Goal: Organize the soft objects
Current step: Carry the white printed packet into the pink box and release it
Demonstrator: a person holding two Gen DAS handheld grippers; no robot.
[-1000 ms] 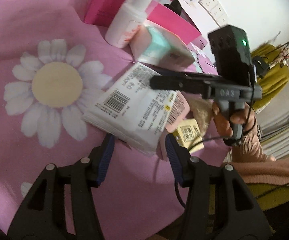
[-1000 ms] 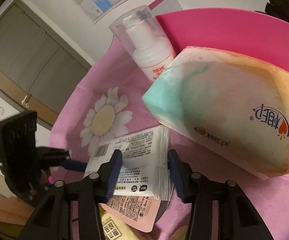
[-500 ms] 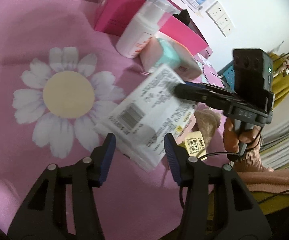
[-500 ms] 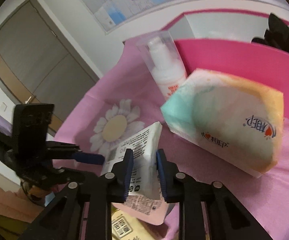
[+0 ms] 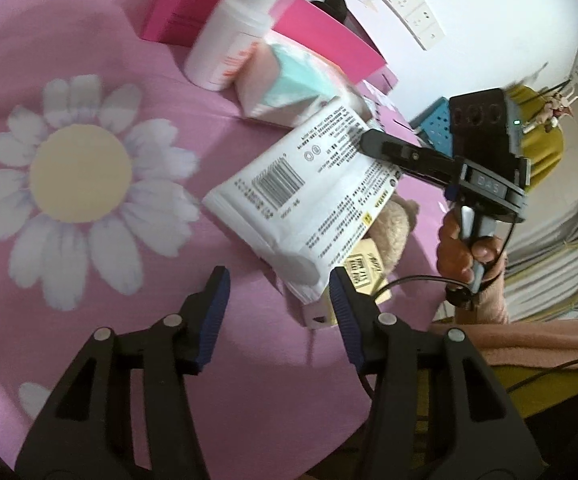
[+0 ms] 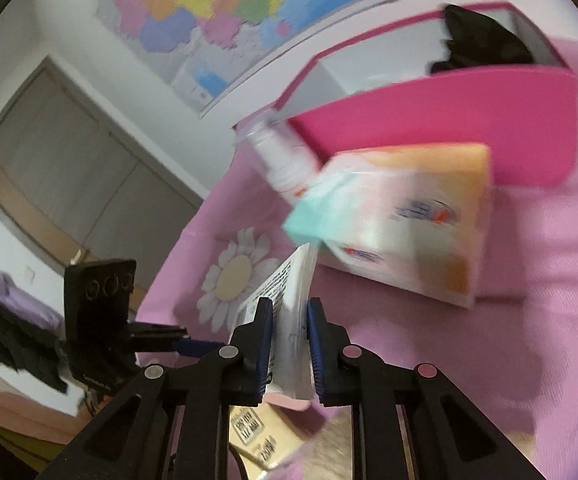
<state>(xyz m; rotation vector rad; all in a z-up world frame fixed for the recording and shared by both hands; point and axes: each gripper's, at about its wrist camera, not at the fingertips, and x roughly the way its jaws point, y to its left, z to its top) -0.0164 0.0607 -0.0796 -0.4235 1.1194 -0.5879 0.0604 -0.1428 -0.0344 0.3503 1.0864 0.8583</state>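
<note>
My right gripper (image 6: 287, 338) is shut on a white wipes pack (image 5: 309, 200) and holds it tilted above the pink cloth; in the right wrist view the wipes pack (image 6: 289, 292) stands edge-on between the blue pads. My left gripper (image 5: 277, 308) is open and empty just below the pack. The right gripper (image 5: 373, 146) reaches in from the right in the left wrist view. A pastel tissue pack (image 6: 401, 220) lies behind. A beige plush toy (image 5: 393, 232) and a yellow packet (image 5: 363, 276) lie under the lifted pack.
A white pump bottle (image 5: 233, 44) stands by an open magenta box (image 6: 449, 136) holding a black item (image 6: 481, 44). The pink cloth has a large daisy print (image 5: 81, 180). A wall map and door lie beyond.
The right gripper closed on the wipes pack and lifted it up off the pink pouch, tilting it. The left gripper stayed open and drew back slightly.
</note>
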